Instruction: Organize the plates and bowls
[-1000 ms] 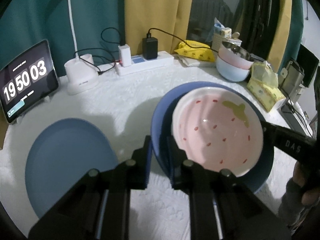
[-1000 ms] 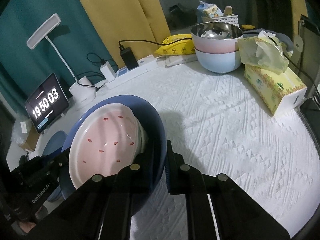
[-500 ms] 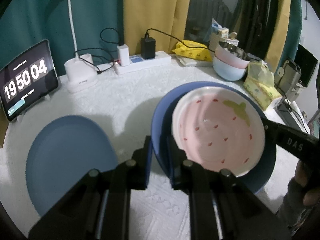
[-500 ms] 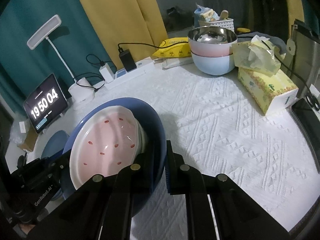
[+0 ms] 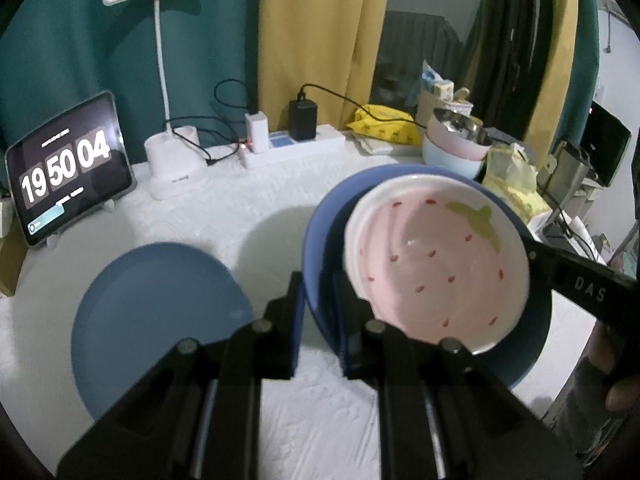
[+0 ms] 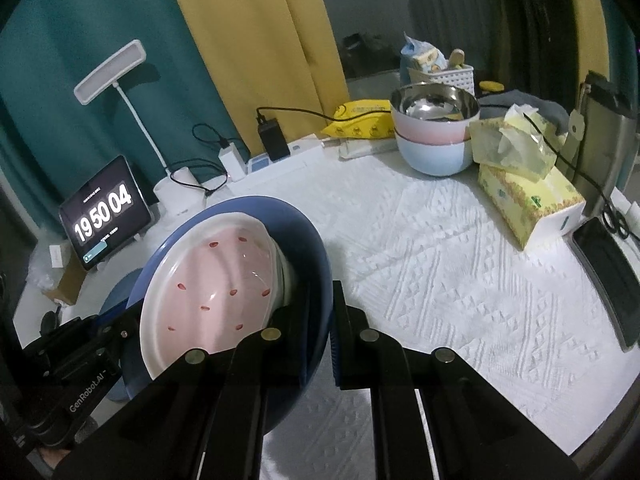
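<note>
Both jaws clamped on opposite rims of the deep blue plate (image 5: 320,256), carrying the pink strawberry-patterned ceramic bowl (image 5: 436,268), held above the bench, flat blue plate (image 5: 156,312) lying down-left, nearer the left gripper (image 5: 318,316).

a pink strawberry bowl (image 5: 436,264) sits tilted inside a raised blue plate (image 5: 320,240), another blue plate (image 5: 156,320) lying flat on the table.

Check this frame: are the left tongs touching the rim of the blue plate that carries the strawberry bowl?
Touching. The left wrist view shows the left tongs closed on the near rim of the blue plate, one finger on each side, no gap visible.
</note>
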Demonstrator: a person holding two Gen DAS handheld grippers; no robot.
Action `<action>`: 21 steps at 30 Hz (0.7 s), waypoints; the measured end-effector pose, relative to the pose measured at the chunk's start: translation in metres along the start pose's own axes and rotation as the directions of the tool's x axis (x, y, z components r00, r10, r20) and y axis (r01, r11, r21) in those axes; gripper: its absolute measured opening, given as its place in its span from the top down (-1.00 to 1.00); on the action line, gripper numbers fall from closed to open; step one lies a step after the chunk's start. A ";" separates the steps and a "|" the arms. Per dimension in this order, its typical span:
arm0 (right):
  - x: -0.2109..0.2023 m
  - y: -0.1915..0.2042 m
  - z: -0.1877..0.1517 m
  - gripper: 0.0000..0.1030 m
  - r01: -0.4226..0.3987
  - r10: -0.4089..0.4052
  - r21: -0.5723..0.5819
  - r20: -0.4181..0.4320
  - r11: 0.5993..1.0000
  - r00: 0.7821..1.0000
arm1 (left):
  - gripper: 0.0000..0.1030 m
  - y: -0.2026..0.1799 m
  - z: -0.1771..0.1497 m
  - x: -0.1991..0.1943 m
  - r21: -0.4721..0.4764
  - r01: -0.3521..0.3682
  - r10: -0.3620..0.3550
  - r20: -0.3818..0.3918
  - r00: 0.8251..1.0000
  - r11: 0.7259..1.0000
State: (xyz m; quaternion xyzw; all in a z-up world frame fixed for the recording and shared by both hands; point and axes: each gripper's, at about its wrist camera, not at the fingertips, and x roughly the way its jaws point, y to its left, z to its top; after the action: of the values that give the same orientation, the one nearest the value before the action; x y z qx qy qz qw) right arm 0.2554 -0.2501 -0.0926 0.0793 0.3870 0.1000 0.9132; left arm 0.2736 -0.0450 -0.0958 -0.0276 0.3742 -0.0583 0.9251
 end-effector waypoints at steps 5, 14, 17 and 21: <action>-0.005 0.009 0.003 0.81 -0.005 0.005 -0.013 0.009 1.000 1.000 | 0.75 0.008 0.001 -0.009 -0.012 0.000 0.000 0.016 1.000 1.000; -0.009 0.035 0.010 0.81 -0.024 0.025 -0.046 0.023 0.999 0.999 | 0.75 0.028 0.004 -0.026 -0.039 -0.008 0.010 0.046 0.999 0.999; -0.009 0.043 0.011 0.81 -0.030 0.031 -0.058 0.025 0.998 0.999 | 0.75 0.037 0.003 -0.030 -0.051 -0.014 0.017 0.054 0.998 0.999; -0.007 0.055 0.012 0.81 -0.039 0.040 -0.073 0.021 0.997 0.999 | 0.75 0.048 0.002 -0.034 -0.071 -0.019 0.023 0.058 0.998 0.997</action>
State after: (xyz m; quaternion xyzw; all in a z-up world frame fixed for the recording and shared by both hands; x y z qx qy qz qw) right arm 0.2529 -0.1994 -0.0671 0.0549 0.3711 0.1312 0.9176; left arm 0.2548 0.0072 -0.0752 -0.0581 0.3487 -0.0344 0.9348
